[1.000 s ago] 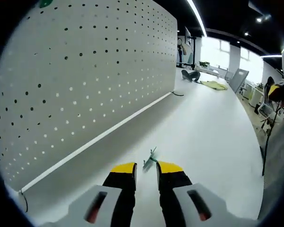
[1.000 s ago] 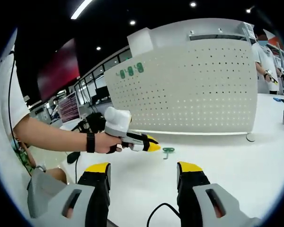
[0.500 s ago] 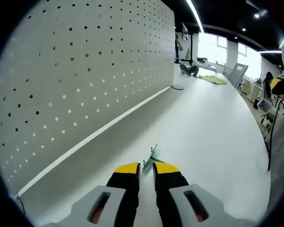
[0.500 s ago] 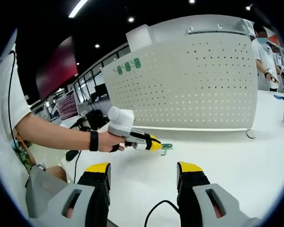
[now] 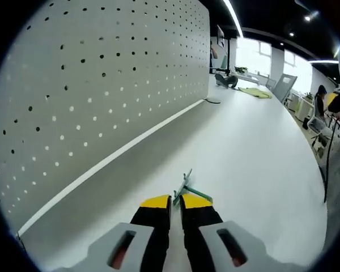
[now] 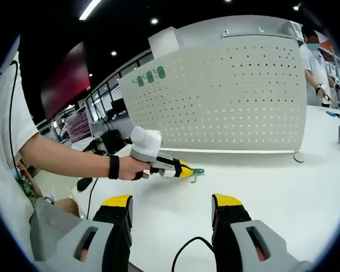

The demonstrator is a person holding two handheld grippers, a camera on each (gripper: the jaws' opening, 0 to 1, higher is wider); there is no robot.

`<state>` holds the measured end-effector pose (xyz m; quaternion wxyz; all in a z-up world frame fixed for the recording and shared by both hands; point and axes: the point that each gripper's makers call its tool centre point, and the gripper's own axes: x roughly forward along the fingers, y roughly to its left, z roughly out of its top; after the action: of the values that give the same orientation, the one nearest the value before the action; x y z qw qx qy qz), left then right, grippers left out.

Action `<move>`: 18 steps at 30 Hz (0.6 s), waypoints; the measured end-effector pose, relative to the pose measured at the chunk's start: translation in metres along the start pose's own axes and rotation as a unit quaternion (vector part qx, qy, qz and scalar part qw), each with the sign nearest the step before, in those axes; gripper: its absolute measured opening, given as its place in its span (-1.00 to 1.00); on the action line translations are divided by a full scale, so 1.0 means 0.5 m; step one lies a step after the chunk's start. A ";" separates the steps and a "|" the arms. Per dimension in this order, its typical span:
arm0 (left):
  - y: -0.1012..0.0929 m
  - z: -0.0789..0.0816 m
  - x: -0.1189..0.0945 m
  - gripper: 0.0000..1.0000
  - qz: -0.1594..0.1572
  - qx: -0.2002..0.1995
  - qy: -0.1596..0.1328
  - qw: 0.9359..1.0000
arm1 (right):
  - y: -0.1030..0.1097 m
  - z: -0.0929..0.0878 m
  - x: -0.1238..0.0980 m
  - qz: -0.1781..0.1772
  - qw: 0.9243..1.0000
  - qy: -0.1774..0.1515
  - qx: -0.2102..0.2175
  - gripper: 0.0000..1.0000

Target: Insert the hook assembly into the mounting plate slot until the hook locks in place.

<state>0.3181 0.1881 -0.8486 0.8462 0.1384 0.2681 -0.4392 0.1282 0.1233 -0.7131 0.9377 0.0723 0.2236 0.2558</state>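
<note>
A small green hook [image 5: 183, 188] lies low over the white table, and my left gripper [image 5: 175, 202] is shut on its near end. In the right gripper view the same hook [image 6: 196, 171] pokes out of the left gripper [image 6: 184, 169], which a person's hand holds. The white pegboard [image 5: 90, 85] stands upright to the left of the hook; from the other side the pegboard [image 6: 238, 96] rises behind it. Three green hooks [image 6: 148, 75] hang near its top left corner. My right gripper [image 6: 173, 207] stands open above the table, well short of the hook.
The white table [image 5: 255, 153] stretches away to the right of the pegboard. A yellow-green cloth [image 5: 255, 93] and a dark object [image 5: 226, 80] lie at the far end. A person [image 6: 313, 62] stands beyond the board's right edge. A black cable [image 6: 190, 249] runs between my right jaws.
My left gripper has closed from open onto the green hook. The hook is now gripped and slightly raised. My right gripper has stayed open and nearly still.
</note>
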 end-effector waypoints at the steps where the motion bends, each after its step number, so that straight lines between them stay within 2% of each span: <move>1: 0.000 0.001 -0.001 -0.89 0.000 0.000 -0.001 1.000 | 0.001 0.000 0.001 0.000 1.000 0.000 0.000 0.14; 10: -0.004 -0.003 0.001 -0.96 -0.003 0.010 0.003 1.000 | 0.003 -0.009 0.002 0.000 1.000 0.009 0.000 0.14; 18: -0.009 0.006 -0.012 -0.97 -0.011 -0.016 0.005 1.000 | 0.005 -0.004 0.007 0.004 1.000 0.008 -0.008 0.14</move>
<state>0.3125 0.1883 -0.8428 0.8421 0.1237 0.2807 -0.4436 0.1287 0.1273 -0.7155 0.9353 0.0639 0.2290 0.2620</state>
